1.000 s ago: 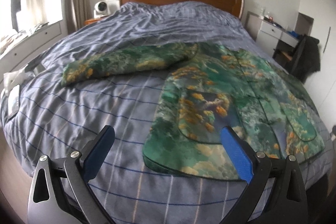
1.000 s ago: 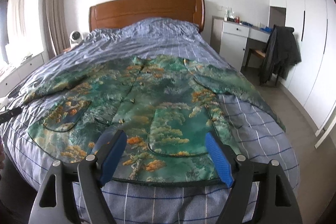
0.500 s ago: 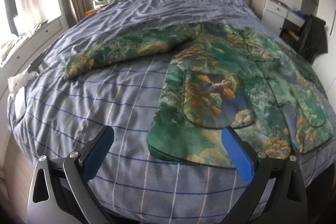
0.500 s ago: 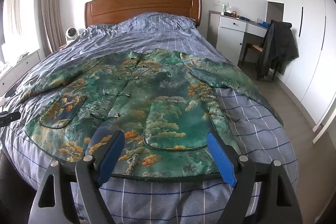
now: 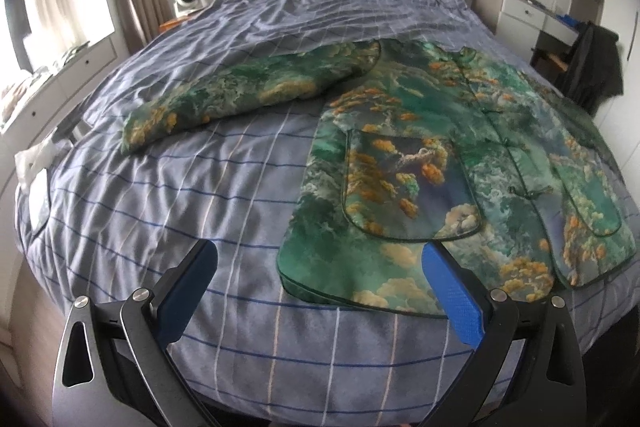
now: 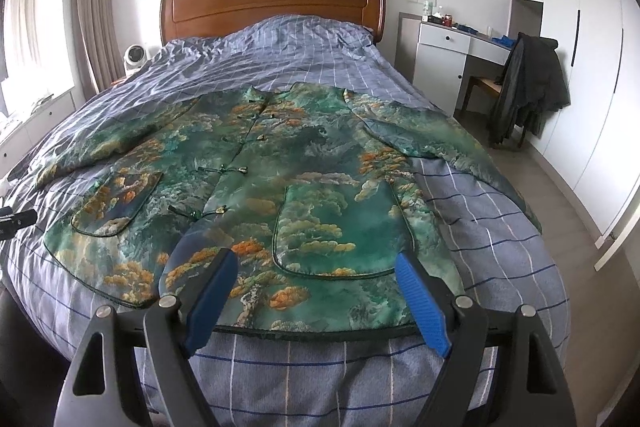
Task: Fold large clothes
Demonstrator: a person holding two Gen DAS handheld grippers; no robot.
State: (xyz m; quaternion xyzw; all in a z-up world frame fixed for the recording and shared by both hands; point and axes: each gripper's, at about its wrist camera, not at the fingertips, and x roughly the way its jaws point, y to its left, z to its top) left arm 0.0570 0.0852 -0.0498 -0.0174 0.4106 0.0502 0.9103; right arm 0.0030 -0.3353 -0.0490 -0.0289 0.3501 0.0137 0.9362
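Observation:
A green jacket [image 6: 304, 187] with orange and white tree print lies flat, front up, on the bed, sleeves spread to both sides. In the left wrist view the jacket [image 5: 460, 167] fills the right half, its left sleeve [image 5: 248, 95] stretched toward the window. My left gripper [image 5: 320, 267] is open and empty above the bed's foot, near the jacket's lower left corner. My right gripper [image 6: 316, 275] is open and empty above the hem, near the right pocket [image 6: 336, 227].
The bed has a blue checked cover [image 5: 160, 187] and a wooden headboard [image 6: 272, 7]. A white desk [image 6: 452, 43] and a chair with a dark coat [image 6: 528, 87] stand at the right. A small fan [image 6: 136, 57] sits at the left.
Both grippers have risen and tilted slightly, so the jacket sits lower and farther in each view. The jacket has not moved. Both jaws stay open.

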